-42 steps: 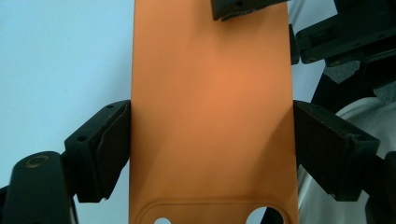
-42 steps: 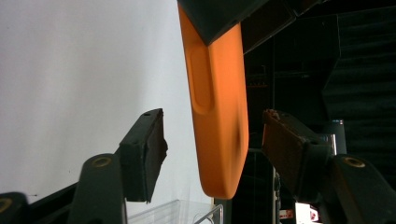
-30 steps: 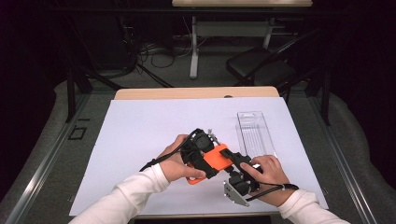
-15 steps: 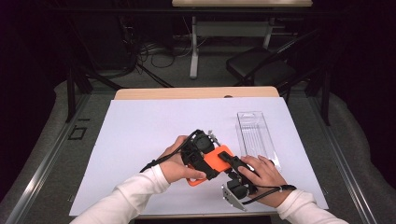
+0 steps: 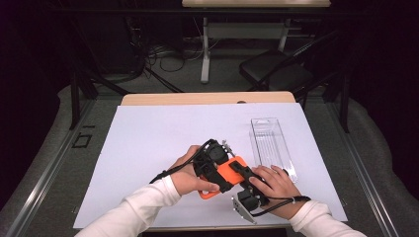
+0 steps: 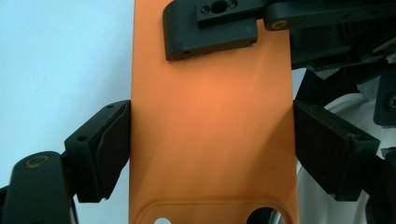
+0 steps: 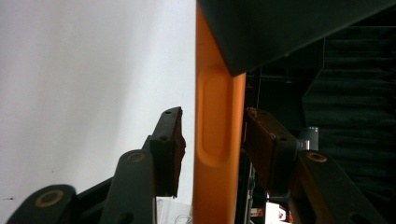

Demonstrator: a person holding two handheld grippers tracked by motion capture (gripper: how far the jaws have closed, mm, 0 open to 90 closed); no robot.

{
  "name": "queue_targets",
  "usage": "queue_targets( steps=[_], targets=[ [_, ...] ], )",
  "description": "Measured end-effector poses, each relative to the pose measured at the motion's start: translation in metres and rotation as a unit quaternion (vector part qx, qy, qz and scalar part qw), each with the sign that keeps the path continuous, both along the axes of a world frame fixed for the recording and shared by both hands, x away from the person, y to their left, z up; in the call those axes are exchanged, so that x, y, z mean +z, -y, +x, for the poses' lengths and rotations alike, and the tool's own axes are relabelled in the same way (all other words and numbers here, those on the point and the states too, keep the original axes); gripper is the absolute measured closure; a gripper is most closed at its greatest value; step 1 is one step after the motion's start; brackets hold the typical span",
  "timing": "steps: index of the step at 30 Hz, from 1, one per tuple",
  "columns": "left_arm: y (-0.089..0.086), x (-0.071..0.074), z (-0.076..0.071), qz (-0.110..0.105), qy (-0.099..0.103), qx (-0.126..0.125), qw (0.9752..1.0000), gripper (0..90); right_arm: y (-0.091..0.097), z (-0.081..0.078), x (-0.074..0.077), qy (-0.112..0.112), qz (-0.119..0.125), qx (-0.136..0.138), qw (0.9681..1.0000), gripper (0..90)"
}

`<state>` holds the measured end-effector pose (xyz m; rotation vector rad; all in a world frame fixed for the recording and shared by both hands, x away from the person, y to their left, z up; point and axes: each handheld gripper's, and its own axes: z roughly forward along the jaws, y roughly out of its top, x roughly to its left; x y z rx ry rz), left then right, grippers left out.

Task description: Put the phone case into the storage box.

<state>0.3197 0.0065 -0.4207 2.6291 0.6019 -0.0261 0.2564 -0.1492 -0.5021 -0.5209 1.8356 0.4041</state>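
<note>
Right gripper (image 7: pixel 212 140) jaws just closing around orange case (image 6: pixel 210 121); left gripper (image 6: pixel 210 149) unmoved.

Even overhead light on white table sheet (image 5: pixel 148 148), dark surroundings; gripper views soft, close-up blur.

White long sleeves (image 5: pixel 148 200) on both forearms, cuffs ending at the wrists. Black two-jaw grippers, left gripper (image 5: pixel 213 163) and right gripper (image 5: pixel 249 190), with brass-coloured pivot pins (image 6: pixel 38 161), small screw holes in the jaw blocks and dark flat pads (image 7: pixel 177 149). Black cable (image 5: pixel 276 205) trailing from each, grey three-cornered plate (image 5: pixel 243 210) on the right one
</note>
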Motion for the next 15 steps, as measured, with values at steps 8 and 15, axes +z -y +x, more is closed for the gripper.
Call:
queue_targets(
  steps=[8,15],
  targets=[
    [0.0013,-0.0003,-0.0008,-0.003,-0.006,-0.005,1.0,16.2,0.0005,-0.0008,0.0001,0.015,-0.01,0.0,0.9998,61.9],
    [0.0027,-0.0014,-0.0004,-0.006,-0.01,-0.005,0.9999,16.2,0.0012,-0.0007,-0.0006,0.021,-0.014,0.001,0.9997,66.5]
  ],
)
